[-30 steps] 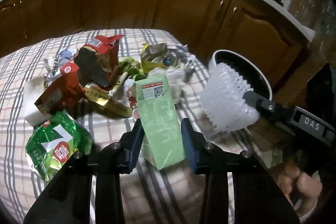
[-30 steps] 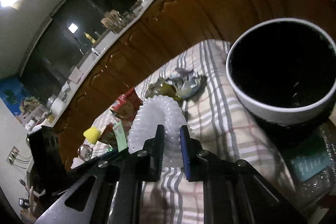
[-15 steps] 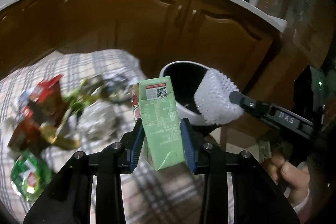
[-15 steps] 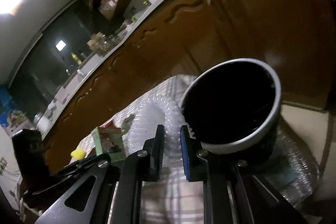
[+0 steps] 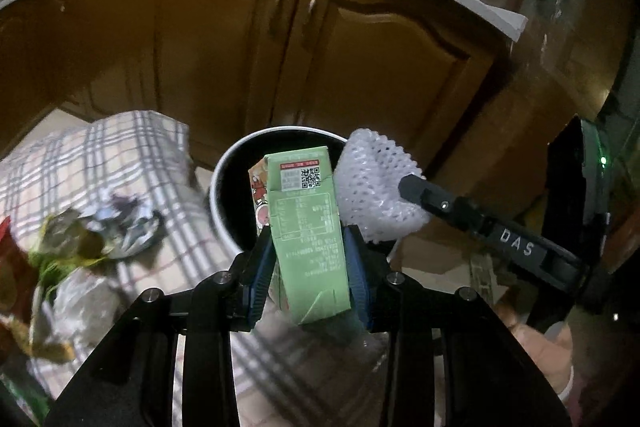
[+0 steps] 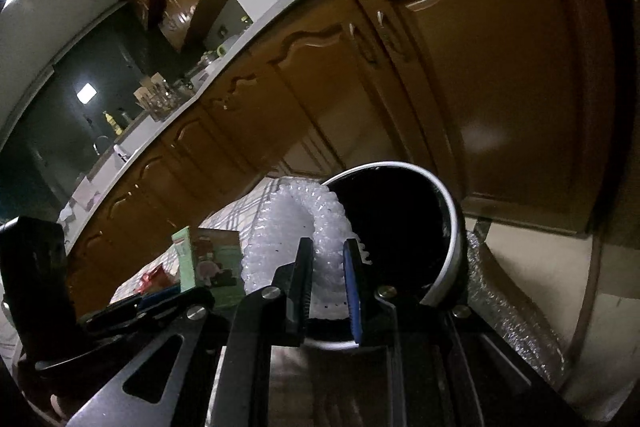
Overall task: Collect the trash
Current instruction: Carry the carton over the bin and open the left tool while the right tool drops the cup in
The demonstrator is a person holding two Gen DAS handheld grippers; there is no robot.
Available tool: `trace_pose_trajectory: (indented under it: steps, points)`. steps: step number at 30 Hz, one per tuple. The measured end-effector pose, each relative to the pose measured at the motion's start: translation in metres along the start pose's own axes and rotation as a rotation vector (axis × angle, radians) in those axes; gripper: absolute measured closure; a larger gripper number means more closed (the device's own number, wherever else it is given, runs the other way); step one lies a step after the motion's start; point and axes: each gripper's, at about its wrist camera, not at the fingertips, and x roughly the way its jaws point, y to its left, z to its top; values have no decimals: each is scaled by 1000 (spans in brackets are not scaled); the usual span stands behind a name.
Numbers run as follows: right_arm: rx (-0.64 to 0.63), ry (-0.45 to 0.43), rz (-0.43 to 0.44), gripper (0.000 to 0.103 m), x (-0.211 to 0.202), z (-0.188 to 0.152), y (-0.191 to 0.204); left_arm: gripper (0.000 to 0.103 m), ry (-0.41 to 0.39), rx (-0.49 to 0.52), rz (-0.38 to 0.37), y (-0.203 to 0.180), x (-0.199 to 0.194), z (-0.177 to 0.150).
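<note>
Left of bin (image 5: pixel 224 183), wrappers (image 5: pixel 116 227), left-view only.

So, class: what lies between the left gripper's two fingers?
In the left wrist view, the green drink carton stands clamped between the left gripper fingers, in front of the bin.

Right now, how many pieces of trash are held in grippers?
2: a green carton in the left gripper, a white foam net in the right gripper, both by the bin.

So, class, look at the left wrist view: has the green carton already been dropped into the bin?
No: the green carton is clamped between the left gripper pads, in front of the bin.
</note>
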Motion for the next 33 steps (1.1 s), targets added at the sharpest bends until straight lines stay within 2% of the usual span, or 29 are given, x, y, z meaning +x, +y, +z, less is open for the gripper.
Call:
trace_pose_trajectory:
  steps: [7,17,19,21,22,24,26,29,33]
  points:
    - [7,14,-24,88,13,11,-13,70,76,-27,-18,5,36,17]
    - [12,56,-57,87,32,14,-28,70,131,-26,-15,7,67,16]
    - [17,61,-61,83,35,15,-31,69,139,-28,-11,8,70,17]
    - [28,67,-52,79,37,17,-33,61,143,-30,-8,8,71,17]
    - [34,71,-51,71,37,17,-34,59,138,-32,-7,9,69,16]
    - [42,71,-48,65,37,17,-35,45,124,-36,-6,11,65,15]
    - [50,65,-44,49,35,16,-36,38,102,-46,-3,14,56,12]
    - [63,52,-39,39,31,12,-35,35,80,-62,-3,19,44,7]
    - [80,38,-19,35,22,4,-30,32,37,-101,10,29,20,-10]
